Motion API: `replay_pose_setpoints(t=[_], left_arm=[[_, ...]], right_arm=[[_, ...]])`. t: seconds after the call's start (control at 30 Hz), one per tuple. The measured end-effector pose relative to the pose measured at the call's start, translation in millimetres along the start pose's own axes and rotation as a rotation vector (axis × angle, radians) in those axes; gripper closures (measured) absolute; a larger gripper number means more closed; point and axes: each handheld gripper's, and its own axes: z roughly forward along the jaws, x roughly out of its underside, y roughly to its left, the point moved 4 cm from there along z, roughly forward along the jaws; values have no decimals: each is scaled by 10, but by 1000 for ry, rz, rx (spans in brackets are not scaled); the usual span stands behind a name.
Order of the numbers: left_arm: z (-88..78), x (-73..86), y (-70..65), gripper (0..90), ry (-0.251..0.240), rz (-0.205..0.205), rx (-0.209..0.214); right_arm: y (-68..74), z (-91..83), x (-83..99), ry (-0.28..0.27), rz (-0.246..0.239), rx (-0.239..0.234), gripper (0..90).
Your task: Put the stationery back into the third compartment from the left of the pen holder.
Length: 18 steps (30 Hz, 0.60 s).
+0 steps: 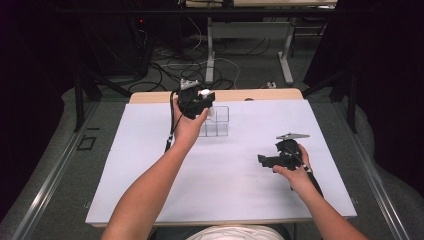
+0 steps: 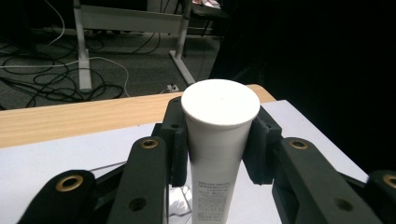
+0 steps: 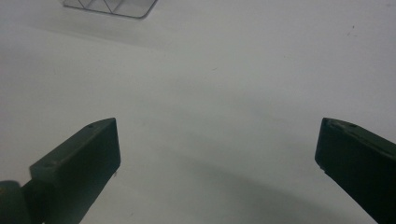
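My left gripper (image 2: pixel 219 154) has its 2 jaws closed on a white tube (image 2: pixel 217 140), one pad on each side just below the flat round cap. The tube stands upright between them, cap up, with small print on its lower body that I cannot read. In the high view I hold that gripper (image 1: pixel 202 100) raised at the far side of the table, and the tube (image 1: pixel 205 93) shows as a white spot at its tip, just above the near-left part of a clear organizer (image 1: pixel 218 121). The organizer has several compartments; I cannot tell whether any of them holds anything.

My right gripper (image 3: pixel 217 154) has its 2 jaws spread wide, with bare white table (image 3: pixel 219 84) between them. In the high view it (image 1: pixel 265 161) sits low over the table's right side, well apart from the organizer, jaws pointing left. A corner of the organizer (image 3: pixel 112 7) shows at the top of the right gripper view.
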Motion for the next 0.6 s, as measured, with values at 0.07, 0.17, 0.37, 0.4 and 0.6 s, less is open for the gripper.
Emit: replay_pose_setpoints(t=[0.07,0.17,0.37,0.4,0.6], left_arm=[[48,-3,-25,664,0,-3,-4],[119,0,-45,663,1,3,-12],[278,54,-38,664,13,2,-41],[310,65,-32,664,11,2,-46],[449,131,3,664,18,-24,-62]], right_arm=[[-3,1,-2,-5,-5,1,0],[0,2,-1,-5,-5,-1,0],[4,13,8,0,-4,0,0],[4,13,9,1,-2,-1,0],[21,15,22,5,-4,-11,0]])
